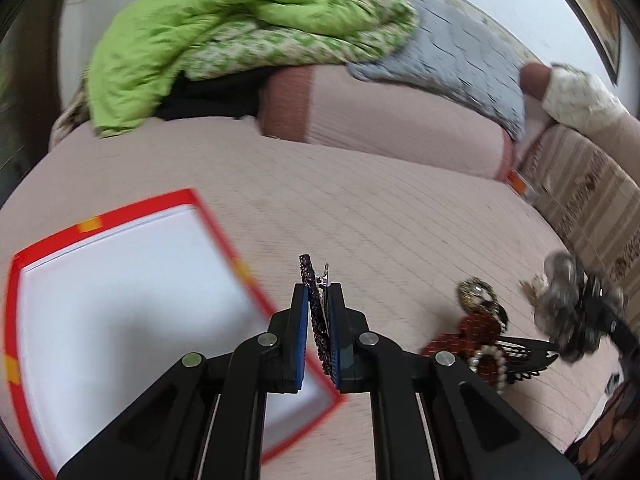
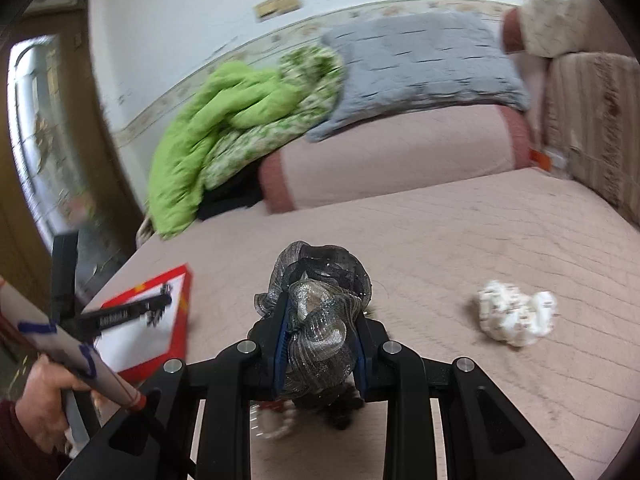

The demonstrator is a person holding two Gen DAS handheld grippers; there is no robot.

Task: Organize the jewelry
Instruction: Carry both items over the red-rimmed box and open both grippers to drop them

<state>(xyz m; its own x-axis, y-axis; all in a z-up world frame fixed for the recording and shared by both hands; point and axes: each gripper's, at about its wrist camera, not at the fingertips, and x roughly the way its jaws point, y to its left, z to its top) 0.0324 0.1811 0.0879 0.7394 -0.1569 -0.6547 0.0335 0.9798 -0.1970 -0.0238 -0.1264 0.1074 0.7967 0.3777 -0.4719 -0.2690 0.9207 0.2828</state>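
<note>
My left gripper (image 1: 319, 300) is shut on a dark sparkly hair clip (image 1: 316, 312), held upright over the right edge of a red box with a white inside (image 1: 120, 280). My right gripper (image 2: 322, 320) is shut on a silver mesh hair bow (image 2: 320, 304) above the bed. In the left wrist view the right gripper and its bow (image 1: 568, 308) hang at the far right, above a pile of red, gold and pearl hair pieces (image 1: 480, 332). In the right wrist view the left gripper (image 2: 160, 308) shows over the red box (image 2: 148, 320).
A white scrunchie (image 2: 516, 312) lies on the pink bedspread (image 2: 440, 240) at the right. A green blanket (image 1: 224, 32), a grey pillow (image 1: 460, 52) and a pink bolster (image 1: 380, 120) lie at the back. A striped headboard (image 1: 592, 208) stands on the right.
</note>
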